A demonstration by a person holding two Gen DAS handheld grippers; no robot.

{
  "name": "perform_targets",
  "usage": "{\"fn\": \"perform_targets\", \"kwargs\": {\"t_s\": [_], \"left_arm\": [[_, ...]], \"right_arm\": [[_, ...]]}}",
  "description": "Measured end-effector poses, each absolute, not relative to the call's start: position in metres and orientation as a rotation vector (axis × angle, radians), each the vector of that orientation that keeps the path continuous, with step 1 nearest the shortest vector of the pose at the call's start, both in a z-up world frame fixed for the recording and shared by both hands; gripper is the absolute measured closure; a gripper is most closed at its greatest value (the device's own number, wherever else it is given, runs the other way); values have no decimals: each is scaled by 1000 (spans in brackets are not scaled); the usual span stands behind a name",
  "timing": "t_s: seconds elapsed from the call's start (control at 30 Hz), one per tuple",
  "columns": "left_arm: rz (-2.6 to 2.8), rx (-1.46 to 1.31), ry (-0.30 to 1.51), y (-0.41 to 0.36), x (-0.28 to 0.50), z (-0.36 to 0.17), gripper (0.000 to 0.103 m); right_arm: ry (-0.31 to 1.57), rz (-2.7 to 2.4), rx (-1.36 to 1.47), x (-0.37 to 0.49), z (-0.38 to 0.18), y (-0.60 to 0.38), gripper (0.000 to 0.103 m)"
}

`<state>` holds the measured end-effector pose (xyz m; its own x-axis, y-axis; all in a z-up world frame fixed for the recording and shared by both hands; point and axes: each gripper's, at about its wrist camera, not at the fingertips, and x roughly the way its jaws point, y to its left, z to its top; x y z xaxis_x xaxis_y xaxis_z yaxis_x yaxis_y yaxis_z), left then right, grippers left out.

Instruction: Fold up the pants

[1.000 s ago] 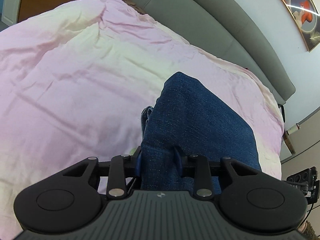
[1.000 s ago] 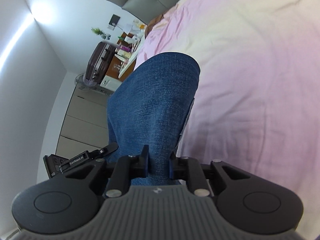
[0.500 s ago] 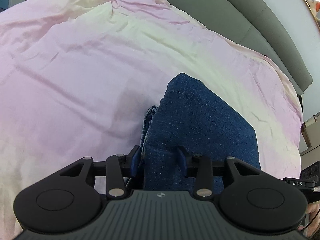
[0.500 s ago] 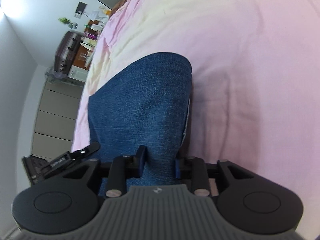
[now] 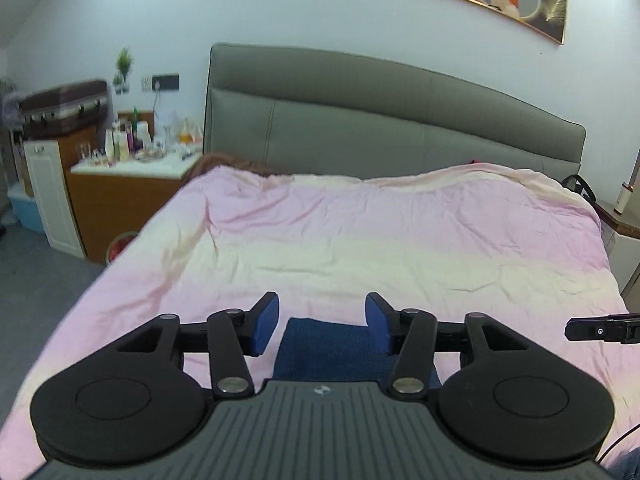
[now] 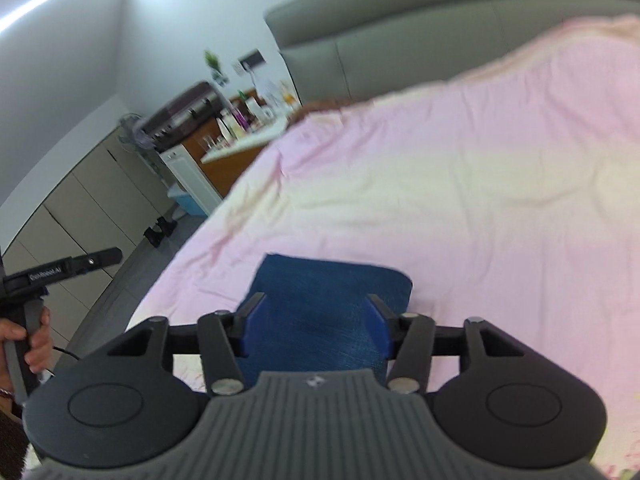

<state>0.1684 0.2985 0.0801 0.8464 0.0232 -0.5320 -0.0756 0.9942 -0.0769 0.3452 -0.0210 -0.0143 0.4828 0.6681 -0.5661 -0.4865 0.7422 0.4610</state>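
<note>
The blue denim pants [image 6: 328,312] lie folded into a compact rectangle on the pink bedspread [image 6: 460,200] near the bed's front edge. In the left wrist view only their far edge [image 5: 332,344] shows, below and between the fingers. My left gripper [image 5: 322,320] is open and empty, raised above the pants. My right gripper [image 6: 314,320] is open and empty, held above the pants. The right gripper's tip [image 5: 600,328] shows at the left wrist view's right edge. The left gripper [image 6: 60,272] and the hand holding it show at the right wrist view's left edge.
A grey padded headboard [image 5: 380,120] stands at the far end of the bed. A wooden side table [image 5: 132,176] crowded with bottles is on the left, a suitcase [image 5: 64,106] behind it. A nightstand [image 5: 624,220] stands on the right.
Both grippers have let go of the pants and opened. Both have lifted and tilted up from the bed. The pants now lie flat and folded on the bedspread.
</note>
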Motion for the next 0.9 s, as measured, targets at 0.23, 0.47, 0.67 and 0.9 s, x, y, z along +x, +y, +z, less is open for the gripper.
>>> {"fn": "perform_targets", "kwargs": {"t_s": [0.23, 0.47, 0.67, 0.9], "left_arm": [[214, 95, 379, 234, 59, 126, 8], [308, 100, 357, 164, 6, 80, 8], [377, 137, 385, 119, -5, 30, 8], [328, 105, 517, 97, -6, -14, 7]], "right_arm": [[598, 689, 126, 234, 41, -57, 30], [398, 587, 61, 120, 33, -88, 8], [328, 455, 3, 59, -3, -87, 5], [386, 399, -43, 43, -52, -86, 5]]}}
